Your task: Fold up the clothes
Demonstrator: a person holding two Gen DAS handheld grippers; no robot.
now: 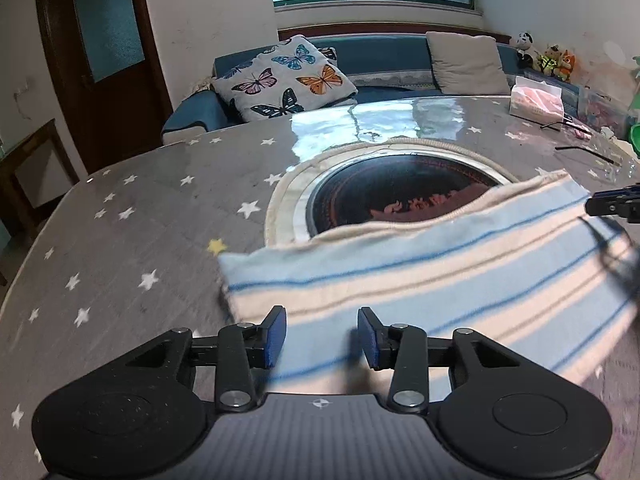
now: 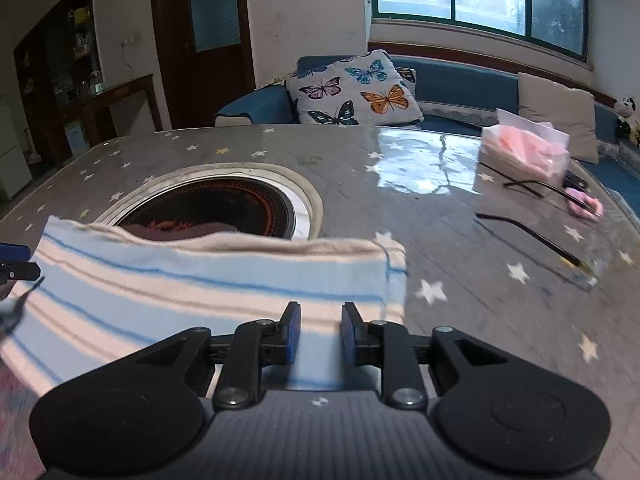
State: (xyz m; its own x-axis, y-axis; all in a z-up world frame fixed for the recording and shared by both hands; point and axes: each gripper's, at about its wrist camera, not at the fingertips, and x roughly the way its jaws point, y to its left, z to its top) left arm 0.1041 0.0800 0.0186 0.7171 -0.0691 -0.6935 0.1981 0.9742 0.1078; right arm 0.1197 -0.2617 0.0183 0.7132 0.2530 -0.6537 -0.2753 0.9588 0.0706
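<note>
A light blue and cream striped garment [image 1: 420,280] lies folded flat on the grey star-patterned table [image 1: 140,220], its far edge over the rim of a round black cooktop [image 1: 400,196]. My left gripper [image 1: 322,336] is open just above the garment's near left part, nothing between its blue pads. My right gripper [image 2: 320,330] is open over the garment [image 2: 200,292] near its right end, also empty. The right gripper's tip shows at the right edge of the left wrist view [image 1: 612,204].
A tissue box [image 2: 524,156], black glasses [image 2: 532,236] and a pink hair tie [image 2: 584,204] lie on the table's far right. A blue sofa with a butterfly cushion [image 1: 284,80] stands behind the table. The cooktop recess [image 2: 208,208] sits mid-table.
</note>
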